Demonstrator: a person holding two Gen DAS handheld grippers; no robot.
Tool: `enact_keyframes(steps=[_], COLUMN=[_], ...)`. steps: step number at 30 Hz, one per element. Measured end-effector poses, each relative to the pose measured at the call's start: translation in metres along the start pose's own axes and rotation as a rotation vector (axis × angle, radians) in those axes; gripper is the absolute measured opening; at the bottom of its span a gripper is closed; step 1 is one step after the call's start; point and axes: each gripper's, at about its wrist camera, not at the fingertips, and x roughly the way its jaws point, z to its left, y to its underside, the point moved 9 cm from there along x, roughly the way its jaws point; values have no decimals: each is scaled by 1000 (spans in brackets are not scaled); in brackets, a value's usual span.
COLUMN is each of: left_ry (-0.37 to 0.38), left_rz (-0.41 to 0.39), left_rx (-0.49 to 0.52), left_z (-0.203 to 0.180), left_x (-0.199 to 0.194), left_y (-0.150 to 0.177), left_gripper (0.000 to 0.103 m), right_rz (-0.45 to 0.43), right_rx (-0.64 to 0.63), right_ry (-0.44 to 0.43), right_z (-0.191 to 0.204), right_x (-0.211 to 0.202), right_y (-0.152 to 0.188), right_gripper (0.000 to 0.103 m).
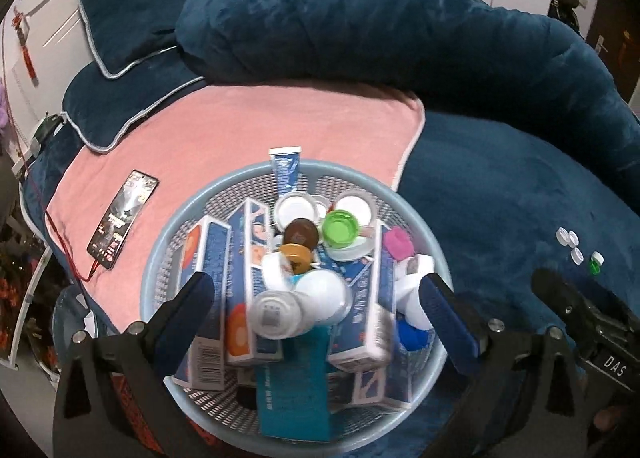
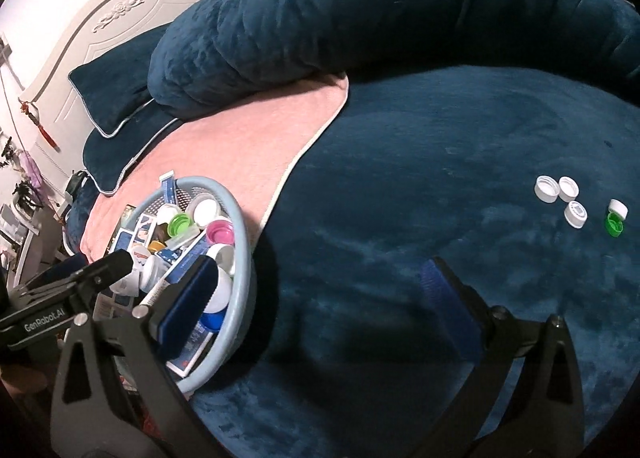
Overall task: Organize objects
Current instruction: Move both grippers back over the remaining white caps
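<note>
A light blue round basket (image 1: 160, 242) sits on the bed, full of blue toothpaste boxes (image 1: 212, 254), bottle caps, a green cap (image 1: 339, 228), a pink cap (image 1: 397, 242) and white jars. My left gripper (image 1: 316, 294) is open and hovers right above the basket, empty. The basket also shows in the right wrist view (image 2: 240, 234). My right gripper (image 2: 316, 282) is open and empty over the blue blanket, to the right of the basket. Several white caps (image 2: 556, 196) and a green cap (image 2: 613, 225) lie on the blanket at the right, also seen in the left wrist view (image 1: 572, 244).
A pink towel (image 1: 256, 126) lies under the basket's far side with a phone (image 1: 122, 214) on it, a red cable attached. Dark blue pillows (image 1: 124, 34) and a rolled blue quilt (image 1: 360, 18) lie behind. A white headboard (image 2: 120, 30) stands at the left.
</note>
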Motion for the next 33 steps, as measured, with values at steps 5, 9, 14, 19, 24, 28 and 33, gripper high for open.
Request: enact_keyframes(steps=[5,9,14,19,24,28,33], left_ry=[11,18,28,45,70,92,125], left_rz=[6,11,15,21,30,40,62], left_rx=[32,47,65,97,137,167,212], left_z=[-16,-28,-44,-66,-93,-118,-153], left_x=[2,3,4,6,10,14,21], left_y=[1,1,1,2,3,6,10], left_gripper=[102,102,102,102,102,102,102], right_rz=[-3,-1,-2,-3,-6,-6,-1], right_rx=[12,32,53,84,126,156,197], right_ry=[15,33,52,73,95,110,134], right_z=[-13,-29,-46,-69,-95,-114,-142], right_x=[-4,-8,-13,-19,-25,-30,-36], right_y=[1,3,4,6,8,11,16], right_gripper=[103,103,103,103,103,103,103])
